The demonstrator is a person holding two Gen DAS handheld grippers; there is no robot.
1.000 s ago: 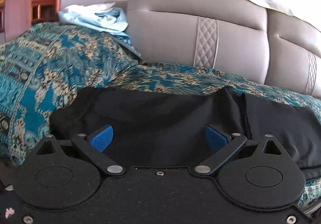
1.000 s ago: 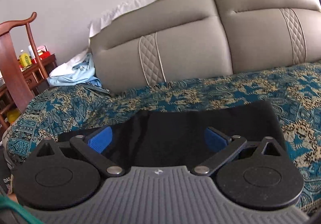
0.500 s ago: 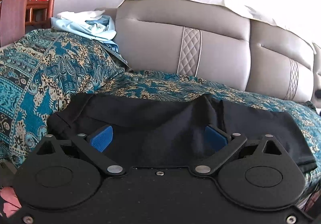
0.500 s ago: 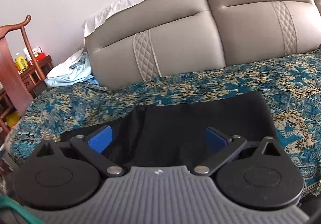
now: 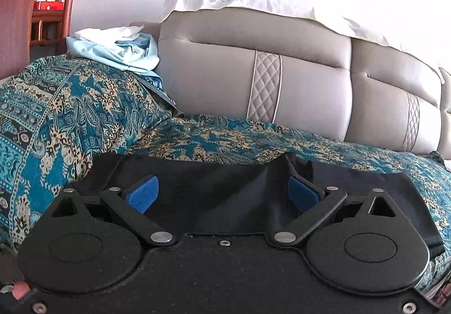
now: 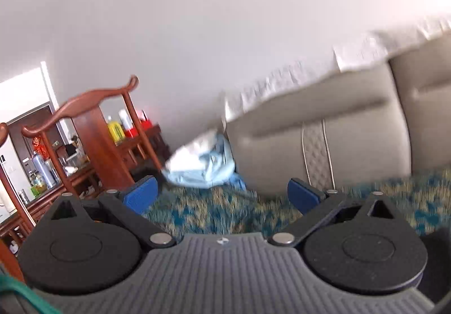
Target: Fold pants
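because the black pants (image 5: 225,187) lie spread flat on the sofa (image 5: 253,142) for folding, the left gripper (image 5: 222,194) hangs low over them, jaws wide apart, cloth between but not pinched. in the right view, the right gripper (image 6: 222,195) is spread wide too, holding nothing; no pants show between its jaws.
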